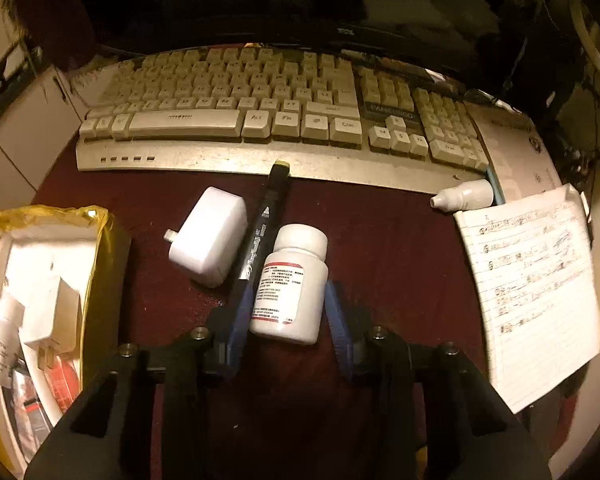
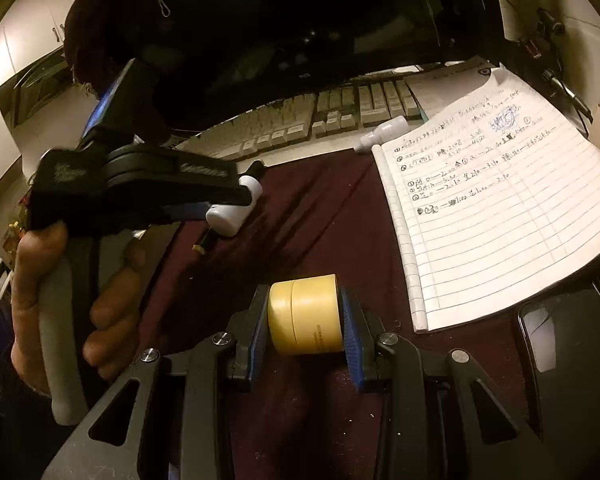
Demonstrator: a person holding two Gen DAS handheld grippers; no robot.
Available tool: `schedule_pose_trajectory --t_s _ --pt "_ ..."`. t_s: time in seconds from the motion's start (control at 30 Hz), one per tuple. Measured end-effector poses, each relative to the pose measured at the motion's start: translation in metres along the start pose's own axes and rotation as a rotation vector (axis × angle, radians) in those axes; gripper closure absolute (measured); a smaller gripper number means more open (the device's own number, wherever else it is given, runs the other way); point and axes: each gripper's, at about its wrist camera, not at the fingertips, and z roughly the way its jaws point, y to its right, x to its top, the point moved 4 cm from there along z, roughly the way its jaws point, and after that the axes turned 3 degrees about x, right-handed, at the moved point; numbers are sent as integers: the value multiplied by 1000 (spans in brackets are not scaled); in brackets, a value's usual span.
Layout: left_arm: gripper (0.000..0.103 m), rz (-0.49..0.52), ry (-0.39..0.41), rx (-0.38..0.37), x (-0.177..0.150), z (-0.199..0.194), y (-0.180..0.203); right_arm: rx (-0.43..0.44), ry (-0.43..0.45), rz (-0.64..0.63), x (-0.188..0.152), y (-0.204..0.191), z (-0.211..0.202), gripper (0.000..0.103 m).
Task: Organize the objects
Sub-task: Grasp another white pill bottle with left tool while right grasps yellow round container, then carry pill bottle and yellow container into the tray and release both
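Observation:
A white pill bottle point(image 1: 292, 276) with a red-edged label lies on the dark red cloth point(image 1: 400, 260). My left gripper point(image 1: 288, 292) has its blue pads against both sides of the bottle. In the right wrist view the left gripper point(image 2: 224, 210) comes in from the left, a hand point(image 2: 60, 300) on its handle, with the white bottle point(image 2: 226, 220) in its jaws. My right gripper point(image 2: 306, 316) is shut on a yellow round jar point(image 2: 308, 312), one pad on each flat end. A black marker point(image 1: 266, 220) touches the bottle's left side, and a white charger plug point(image 1: 210, 236) lies beside the marker.
A yellow-lined box point(image 1: 40, 280) of small items sits at the left. A beige keyboard point(image 1: 220, 120) spans the back under a dark monitor. A small white dropper bottle point(image 1: 464, 195) and an open notebook point(image 1: 532, 280) lie at the right, with a dark mouse point(image 2: 568, 340) near it.

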Motion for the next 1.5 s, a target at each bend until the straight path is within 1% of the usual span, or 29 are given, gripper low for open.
schedule_pose_trajectory --t_s 0.07,0.1,0.17,0.23,0.27,0.33,0.4,0.47,0.5,0.57,0.63,0.7,0.73,0.8,0.87,0.93,0.97,1.03,1.13,1.23,1.33,1.5 --pt "68 26 6 13 -4 -2 3 -4 -2 0 0 -1 0 73" --pt "68 25 -2 4 -9 -5 2 -3 -4 4 -1 1 -2 73" --pt "68 17 -21 -26 -16 -10 -3 6 -15 14 -1 2 -3 73" --pt "68 -6 -33 -75 -26 -17 -9 20 -25 36 -1 5 -5 73" --pt "68 -15 -37 -84 -27 -16 -11 29 -31 46 -2 6 -6 73" --pt "67 -8 -29 -85 -26 -12 -9 44 -42 52 -3 6 -7 73" --pt "70 6 -43 -76 -25 -4 -4 37 -43 43 -2 5 -7 73" --pt "70 4 -35 -67 -26 -3 -3 30 -45 43 -2 3 -7 73" --pt "70 -9 -28 -70 -28 -7 -5 28 -47 45 -1 3 -6 73" --pt "70 -31 -11 -107 -34 -17 -9 18 -53 50 -1 2 -9 73" --pt "70 -70 4 -152 -43 -34 -20 32 -56 53 1 2 -9 73" --pt "70 -124 16 -212 -55 -55 -38 39 -47 57 2 -1 -12 73" --pt "70 -141 20 -227 -59 -61 -43 45 -38 54 3 -4 -14 73" --pt "70 -192 27 -254 -76 -80 -67 73 -40 42 6 -15 -15 73" --pt "70 -253 24 -260 -88 -92 -93 121 -46 15 9 -33 -16 73" --pt "70 -307 42 -246 -100 -103 -117 174 -50 -20 9 -53 -16 73" --pt "70 -338 57 -230 -107 -111 -133 220 -59 -49 9 -70 -14 73" --pt "70 -383 74 -207 -115 -119 -157 285 -83 -85 8 -96 -9 73" --pt "70 -447 92 -143 -127 -126 -195 351 -116 -139 9 -132 2 73" --pt "70 -494 92 -107 -136 -125 -224 375 -141 -182 12 -158 20 73" --pt "70 -529 85 -73 -142 -119 -241 383 -160 -215 16 -180 37 73" --pt "70 -557 39 -53 -151 -103 -258 344 -165 -266 15 -204 59 73"
